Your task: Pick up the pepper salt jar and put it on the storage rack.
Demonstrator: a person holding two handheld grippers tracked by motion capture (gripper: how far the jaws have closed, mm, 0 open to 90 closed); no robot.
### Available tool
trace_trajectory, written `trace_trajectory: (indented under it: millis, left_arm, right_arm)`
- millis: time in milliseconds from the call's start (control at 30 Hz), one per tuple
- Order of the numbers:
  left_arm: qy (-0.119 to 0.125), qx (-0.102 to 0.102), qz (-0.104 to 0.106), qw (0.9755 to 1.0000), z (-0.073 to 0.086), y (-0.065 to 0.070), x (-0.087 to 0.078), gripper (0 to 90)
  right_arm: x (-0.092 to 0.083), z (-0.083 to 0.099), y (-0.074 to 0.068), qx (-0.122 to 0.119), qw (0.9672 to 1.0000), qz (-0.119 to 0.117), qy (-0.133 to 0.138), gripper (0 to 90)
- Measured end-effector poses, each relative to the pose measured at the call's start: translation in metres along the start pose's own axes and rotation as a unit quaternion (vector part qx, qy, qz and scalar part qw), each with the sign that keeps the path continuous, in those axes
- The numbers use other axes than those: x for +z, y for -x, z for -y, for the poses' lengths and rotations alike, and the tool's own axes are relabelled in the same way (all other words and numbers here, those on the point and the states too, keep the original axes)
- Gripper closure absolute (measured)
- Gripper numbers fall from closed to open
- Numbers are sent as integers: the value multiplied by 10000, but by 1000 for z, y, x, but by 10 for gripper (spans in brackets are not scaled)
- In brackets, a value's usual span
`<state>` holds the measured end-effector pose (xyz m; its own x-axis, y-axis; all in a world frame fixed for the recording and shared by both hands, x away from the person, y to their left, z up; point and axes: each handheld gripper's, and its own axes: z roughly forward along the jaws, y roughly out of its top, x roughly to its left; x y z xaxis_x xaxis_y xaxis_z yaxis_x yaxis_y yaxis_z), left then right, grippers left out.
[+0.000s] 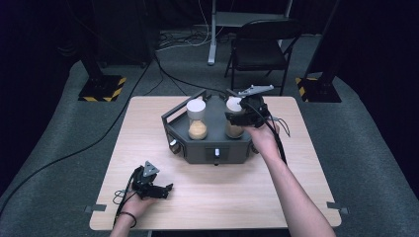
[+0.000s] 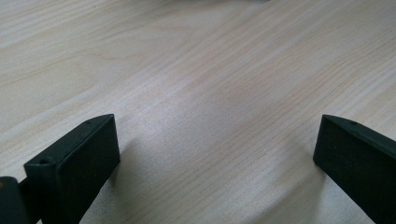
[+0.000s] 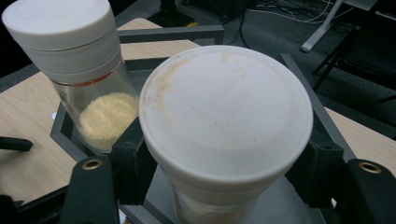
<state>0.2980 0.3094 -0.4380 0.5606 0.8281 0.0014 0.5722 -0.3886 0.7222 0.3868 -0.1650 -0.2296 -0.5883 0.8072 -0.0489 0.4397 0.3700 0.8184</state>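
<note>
Left gripper (image 1: 168,188) rests on the table (image 1: 148,128), jaws wide apart, nothing between them, bare wood in front of it. Further right, the second jar (image 1: 196,119), white lid, yellow grains in the bottom, stands upright in the dark grey tray (image 1: 197,154), just left of the right gripper (image 1: 236,118). The right gripper has its jaws clamped on the jar (image 3: 226,121) just under the white lid, jar sitting at the tray's right end. Step looks like grasp done, lift pending. Next move likely needs a straight pull up, clear of the tray rim and the neighbouring jar.
</note>
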Motion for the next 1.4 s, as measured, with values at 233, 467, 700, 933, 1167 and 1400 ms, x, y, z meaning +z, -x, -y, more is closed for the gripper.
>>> trace_trajectory:
  millis: [233,467,700,933,1167,1400]
  left_arm:
    - [0,-1,0,10000,0,0,0,3]
    - [9,-26,5,10000,0,0,0,3]
    - [1,-4,-1,10000,0,0,0,3]
    - [9,-12,0,10000,0,0,0,3]
    - [8,-12,-1,10000,0,0,0,3]
    - [12,-15,-1,10000,0,0,0,3]
  right_arm:
    - [7,1,4,118,9999,-2,-71,328]
    - [8,4,10,229,9997,-99,-31,320]
    - [-1,10,6,149,9997,16,173,216]
    - [-17,22,12,274,9991,-24,313,83]
    - [-36,47,20,477,9975,50,520,6]
    - [-54,73,29,464,9974,-13,551,0]
